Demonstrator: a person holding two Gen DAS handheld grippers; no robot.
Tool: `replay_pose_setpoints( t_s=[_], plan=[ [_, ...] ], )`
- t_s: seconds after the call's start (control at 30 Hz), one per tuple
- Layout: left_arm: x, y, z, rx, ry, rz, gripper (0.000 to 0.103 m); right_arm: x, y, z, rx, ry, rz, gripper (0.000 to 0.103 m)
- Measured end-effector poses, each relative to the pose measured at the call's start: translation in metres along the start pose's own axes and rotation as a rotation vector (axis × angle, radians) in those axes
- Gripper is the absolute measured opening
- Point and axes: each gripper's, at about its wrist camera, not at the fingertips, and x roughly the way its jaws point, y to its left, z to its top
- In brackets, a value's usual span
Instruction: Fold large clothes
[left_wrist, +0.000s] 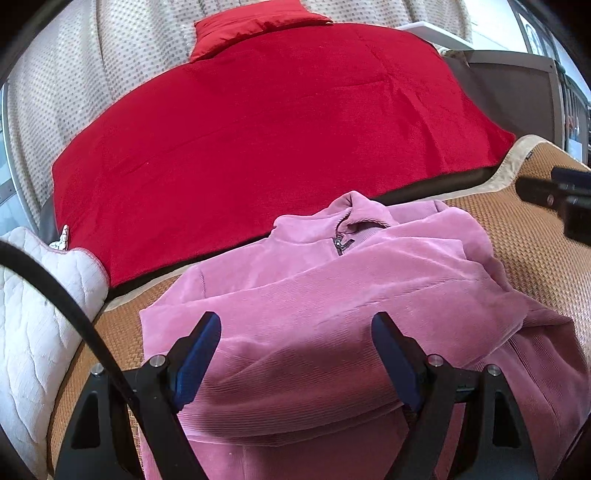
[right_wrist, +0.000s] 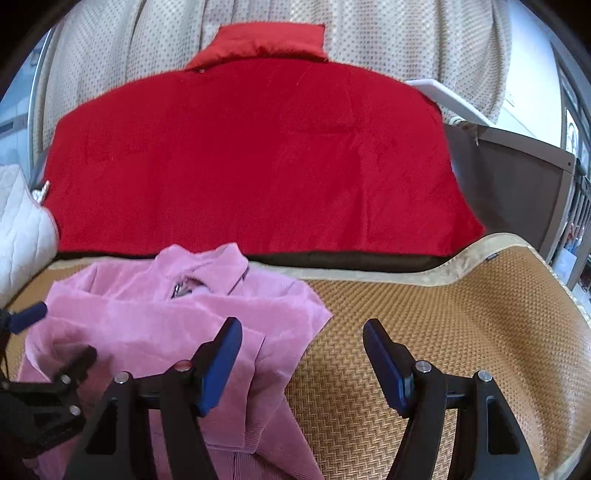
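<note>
Half-folded pink jacket (left_wrist: 332, 295) on mat (right_wrist: 443, 332), sleeves in; both grippers' fingers (left_wrist: 199, 354) (right_wrist: 221, 354) apart, empty; final fold left.

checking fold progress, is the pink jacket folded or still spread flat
Partly folded: the pink jacket lies bunched on the woven mat, its sleeves crossed over the front. Not yet a neat bundle.

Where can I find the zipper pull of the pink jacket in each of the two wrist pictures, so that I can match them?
Left wrist view: the zipper pull of the pink jacket sits just right of centre, below the collar.
Right wrist view: the zipper pull is left of centre, at the open collar.
Shared landmark: the red blanket spreads behind the jacket in both views.
</note>
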Motion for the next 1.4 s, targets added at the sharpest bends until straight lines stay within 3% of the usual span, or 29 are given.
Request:
replay_pose_setpoints(
  t_s=[1.1,1.23,1.4],
  plan=[
    [-0.008,0.011,-0.006,0.006,-0.004,0.025,0.084,-0.032,0.017,0.009,-0.036,-0.045,0.023,0.072],
    [-0.009,0.025,-0.012,-0.005,0.019,0.044,0.084,-0.027,0.016,0.006,-0.032,0.005,0.065,0.072],
    [-0.01,0.062,-0.028,-0.05,0.078,0.051,0.084,-0.003,0.006,-0.011,-0.012,0.167,0.201,0.073]
  ],
)
